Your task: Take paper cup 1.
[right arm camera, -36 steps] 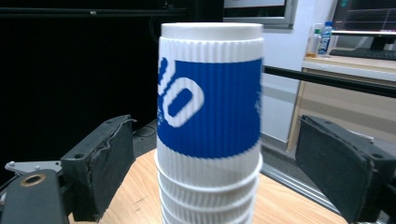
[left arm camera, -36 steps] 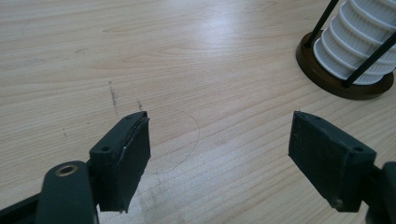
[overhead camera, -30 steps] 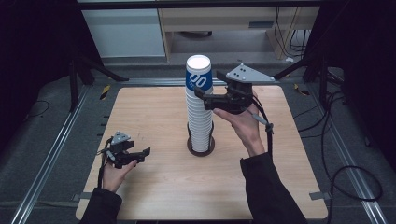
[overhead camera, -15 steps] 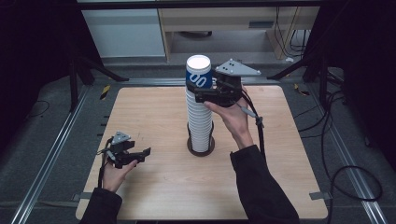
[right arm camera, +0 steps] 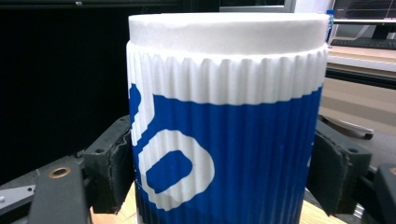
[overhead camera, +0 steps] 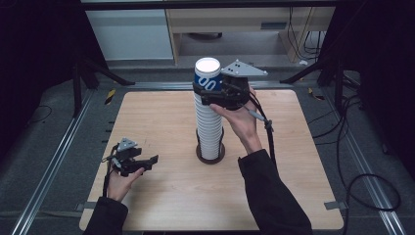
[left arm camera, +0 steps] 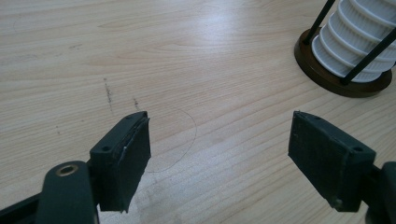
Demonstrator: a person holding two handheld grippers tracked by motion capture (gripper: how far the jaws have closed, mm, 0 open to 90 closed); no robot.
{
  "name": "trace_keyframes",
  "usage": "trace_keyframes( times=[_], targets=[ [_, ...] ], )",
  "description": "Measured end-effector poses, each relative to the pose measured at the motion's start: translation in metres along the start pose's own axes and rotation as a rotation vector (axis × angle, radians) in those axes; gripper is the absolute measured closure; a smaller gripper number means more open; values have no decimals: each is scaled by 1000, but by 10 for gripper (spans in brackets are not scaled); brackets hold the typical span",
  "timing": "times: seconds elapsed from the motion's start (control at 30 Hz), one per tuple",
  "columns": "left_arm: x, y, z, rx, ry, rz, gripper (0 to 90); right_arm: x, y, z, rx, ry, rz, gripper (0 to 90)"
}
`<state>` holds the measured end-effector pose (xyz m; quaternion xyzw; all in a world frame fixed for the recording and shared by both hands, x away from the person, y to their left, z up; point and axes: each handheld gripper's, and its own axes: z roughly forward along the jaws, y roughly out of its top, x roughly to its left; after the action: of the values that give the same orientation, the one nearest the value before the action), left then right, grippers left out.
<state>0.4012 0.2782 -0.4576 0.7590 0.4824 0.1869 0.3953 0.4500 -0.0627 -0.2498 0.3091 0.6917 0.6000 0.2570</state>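
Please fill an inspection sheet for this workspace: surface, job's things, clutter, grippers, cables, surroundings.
Surface: light wooden table, faint pencil marks near the left gripper.
Job's things: tall stack of white ribbed cups upright in a dark round holder; top cup blue and white, upside down.
Clutter: nothing seen.
Grippers: right gripper has just been closing, jaws on both sides of the top cup; left gripper open, low over the table, holding nothing.
Cables: one cable trails from the right gripper; more lie on the floor at right.
Surroundings: dark floor, metal rails, cabinet behind.

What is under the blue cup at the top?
Under the blue cup stands a tall stack of white cups on a dark round base. The right gripper has just closed around the blue cup's sides.
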Motion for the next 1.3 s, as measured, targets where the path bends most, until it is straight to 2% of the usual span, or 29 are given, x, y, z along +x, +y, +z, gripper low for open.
trace_keyframes(
  times=[0.2,0.33,0.67,1.1,1.3],
  targets=[
    [0,0,0,0,1,-1,205,-1,6,-6,-39,9,8,218],
    [1,0,-1,-1,0,-4,205,-1,12,-8,-32,13,-12,227],
    [1,0,-1,2,1,-8,204,-2,27,-11,-43,29,-23,238],
    [1,0,-1,0,1,-11,203,1,56,-22,-116,20,-42,238],
    [2,0,-1,2,1,-9,203,-3,64,-35,-162,8,-41,238]
  ],
)
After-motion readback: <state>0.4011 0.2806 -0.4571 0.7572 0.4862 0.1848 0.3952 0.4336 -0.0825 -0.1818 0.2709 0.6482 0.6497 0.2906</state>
